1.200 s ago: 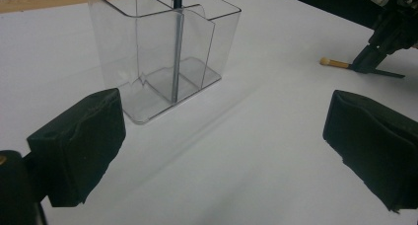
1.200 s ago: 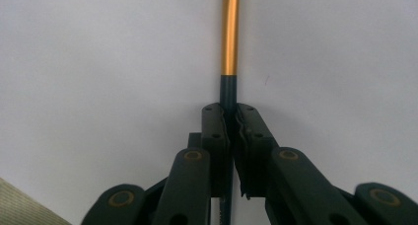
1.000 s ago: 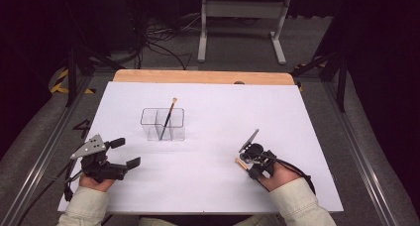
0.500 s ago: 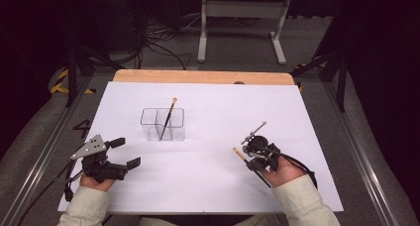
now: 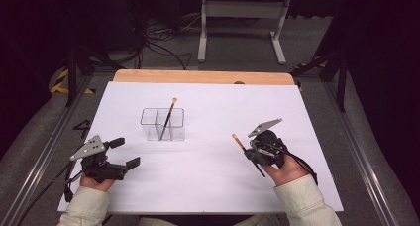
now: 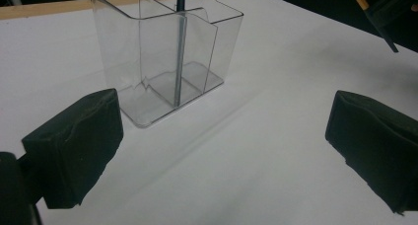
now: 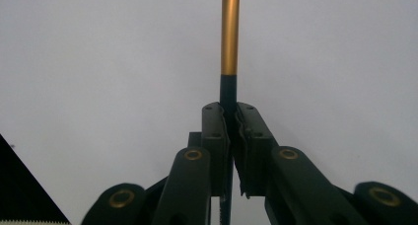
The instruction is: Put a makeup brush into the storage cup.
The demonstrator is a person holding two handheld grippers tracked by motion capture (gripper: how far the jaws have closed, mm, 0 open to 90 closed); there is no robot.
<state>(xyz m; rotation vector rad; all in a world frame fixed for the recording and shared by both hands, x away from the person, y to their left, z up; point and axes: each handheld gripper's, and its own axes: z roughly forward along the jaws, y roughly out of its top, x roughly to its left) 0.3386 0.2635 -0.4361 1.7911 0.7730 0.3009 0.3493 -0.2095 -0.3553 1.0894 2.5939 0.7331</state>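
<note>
A clear two-compartment holder [image 5: 148, 118] stands on the white table top, and a dark stick with a gold end [image 5: 168, 118] leans in it beside the middle divider. My right gripper [image 5: 249, 150] hovers at the right, shut on a second dark stick [image 5: 237, 141] whose gold end points up and to the left. In the right gripper view the jaws [image 7: 230, 116] pinch the dark shaft below the gold end [image 7: 229, 32]. My left gripper [image 5: 125, 152] rests open at the front left. Its pads [image 6: 79, 141] stand wide apart, facing the holder [image 6: 128, 42].
A white sheet [image 5: 208, 186] covers the table, with a wooden edge [image 5: 198, 77] along the far side. Beyond it lie dark floor, cables and a grey stand [image 5: 237, 18]. Metal rails run along both sides of the table.
My right gripper has lifted off the table with its stick and shifted slightly right. The stick's gold end now rises clear of the sheet. The left gripper has stayed still.
</note>
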